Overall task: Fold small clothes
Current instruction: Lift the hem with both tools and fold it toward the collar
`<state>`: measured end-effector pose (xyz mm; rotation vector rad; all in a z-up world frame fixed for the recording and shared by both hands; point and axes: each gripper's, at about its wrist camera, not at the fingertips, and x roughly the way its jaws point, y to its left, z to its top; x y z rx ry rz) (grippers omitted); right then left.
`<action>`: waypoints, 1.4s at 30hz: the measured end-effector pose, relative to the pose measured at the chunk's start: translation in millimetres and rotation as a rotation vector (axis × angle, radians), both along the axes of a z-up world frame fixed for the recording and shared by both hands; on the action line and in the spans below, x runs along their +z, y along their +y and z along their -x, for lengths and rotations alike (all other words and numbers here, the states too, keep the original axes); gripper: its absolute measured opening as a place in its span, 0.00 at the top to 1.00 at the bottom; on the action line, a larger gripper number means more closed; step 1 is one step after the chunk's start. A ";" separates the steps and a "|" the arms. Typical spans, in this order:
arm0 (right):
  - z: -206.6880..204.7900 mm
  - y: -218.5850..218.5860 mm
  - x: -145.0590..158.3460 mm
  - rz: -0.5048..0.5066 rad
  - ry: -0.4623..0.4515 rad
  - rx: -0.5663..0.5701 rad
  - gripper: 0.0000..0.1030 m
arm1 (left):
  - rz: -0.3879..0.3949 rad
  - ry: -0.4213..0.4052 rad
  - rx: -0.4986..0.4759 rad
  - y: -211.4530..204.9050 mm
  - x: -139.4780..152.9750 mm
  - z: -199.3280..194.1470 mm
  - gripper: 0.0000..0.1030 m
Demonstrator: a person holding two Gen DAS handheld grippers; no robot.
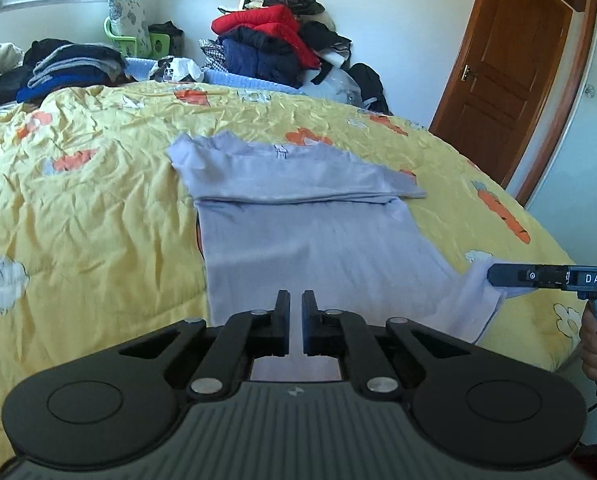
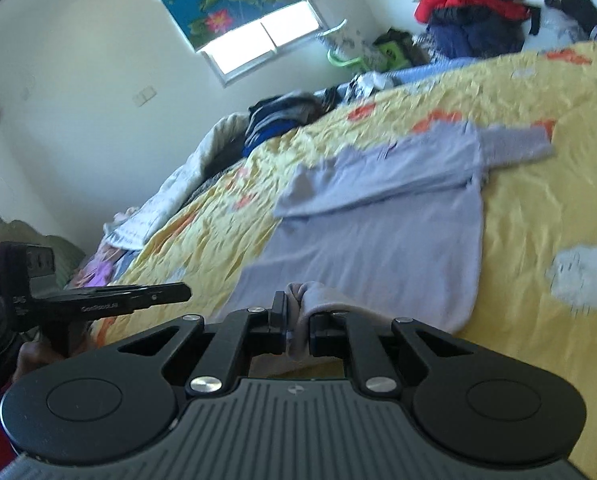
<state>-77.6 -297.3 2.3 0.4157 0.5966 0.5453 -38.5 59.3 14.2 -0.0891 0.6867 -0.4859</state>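
A small lilac long-sleeved shirt lies flat on the yellow bedspread, sleeves folded across the chest. My left gripper hovers over the shirt's near hem, its jaws nearly closed with a narrow gap and nothing between them. My right gripper is shut on the shirt's near hem corner, with cloth bunched between the jaws. It also shows in the left wrist view, pinching the lifted right corner. The left gripper shows in the right wrist view, left of the shirt.
Piles of clothes and folded dark garments sit at the bed's far side. A green basket stands under the window. A wooden door is at the right. The bed edge runs close to the right gripper.
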 end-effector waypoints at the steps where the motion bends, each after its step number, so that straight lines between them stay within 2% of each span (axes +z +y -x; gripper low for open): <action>1: -1.3 -0.5 1.6 -0.004 -0.004 -0.003 0.86 | 0.000 0.005 0.001 1.8 0.3 -0.2 0.95; 3: 0.4 1.6 2.4 -0.001 -0.010 0.001 0.86 | 0.027 0.050 0.008 13.3 -3.0 -0.1 0.95; 5: 6.1 2.2 1.2 0.011 -0.009 0.006 0.86 | 0.051 0.135 -0.005 29.7 -11.7 -1.7 0.90; 6: 8.5 0.0 0.0 0.012 -0.005 0.003 0.86 | 0.054 0.170 0.004 37.7 -16.6 -1.7 0.79; 7: 11.1 -2.1 -1.1 0.010 0.000 -0.005 0.86 | 0.053 0.211 0.016 47.0 -23.4 -0.9 0.49; 9: 15.9 -7.9 -3.1 -0.007 0.010 -0.027 0.86 | 0.073 0.275 0.024 61.0 -37.2 1.2 0.05; 12: 16.8 -15.3 -2.6 -0.035 0.014 -0.056 0.87 | 0.171 0.372 0.004 73.1 -54.5 5.4 0.04; 13: 17.0 -16.0 -2.2 -0.035 0.011 -0.058 0.87 | 0.207 0.397 -0.011 73.6 -58.9 6.7 0.02; 14: 16.3 -15.7 -1.1 -0.031 0.007 -0.060 0.87 | 0.225 0.384 -0.013 72.3 -60.1 10.0 0.01; 19: 16.2 -8.4 -2.9 -0.012 0.018 -0.011 0.87 | 0.231 0.384 -0.084 55.4 -63.4 12.2 0.00; 23: 19.4 -14.8 -15.0 0.000 0.079 -0.039 0.84 | 0.255 0.387 -0.138 39.1 -66.1 5.7 0.00; 26: 23.8 -23.5 -26.9 0.028 0.135 -0.069 0.73 | 0.270 0.383 -0.163 26.2 -67.2 1.9 0.00; 29: 29.0 -28.1 -40.9 0.070 0.185 -0.089 0.58 | 0.274 0.377 -0.156 16.5 -67.2 1.2 0.00; 30: 30.6 -29.7 -46.2 0.071 0.204 -0.089 0.49 | 0.271 0.370 -0.152 14.5 -66.9 2.7 0.00; 31: 33.1 -30.6 -50.4 0.067 0.214 -0.085 0.43 | 0.256 0.358 -0.153 11.6 -66.2 5.1 0.00; 32: 35.3 -31.2 -55.1 0.054 0.225 -0.075 0.42 | 0.226 0.342 -0.159 7.8 -64.8 8.4 0.01; 33: 36.1 -31.5 -58.0 0.038 0.232 -0.062 0.39 | 0.195 0.328 -0.163 5.1 -63.7 10.5 0.08; 34: 37.8 -31.6 -60.1 0.019 0.227 -0.053 0.39 | 0.151 0.310 -0.164 2.0 -61.6 14.2 0.28; 35: 38.4 -30.6 -62.1 -0.005 0.229 -0.042 0.39 | 0.115 0.300 -0.159 0.7 -60.3 16.3 0.45; 36: 37.7 -28.1 -63.4 -0.021 0.233 -0.024 0.39 | 0.085 0.313 -0.157 0.1 -61.1 16.7 0.74; 37: 37.3 -23.7 -63.7 -0.023 0.231 -0.004 0.42 | 0.077 0.323 -0.149 1.4 -63.4 16.5 0.86; 38: 37.6 -17.0 -63.2 -0.002 0.221 0.003 0.47 | 0.073 0.323 -0.141 3.5 -64.4 17.1 0.90; 39: 37.6 -10.9 -62.5 0.028 0.212 -0.001 0.62 | 0.062 0.318 -0.133 4.8 -64.5 17.9 0.94; 40: 35.1 -7.5 -61.7 0.058 0.213 -0.017 0.84 | 0.056 0.313 -0.125 5.5 -63.8 18.6 0.94; 42: 32.2 -5.7 -62.9 0.056 0.223 -0.029 0.87 | 0.034 0.280 -0.117 4.1 -59.3 22.0 0.95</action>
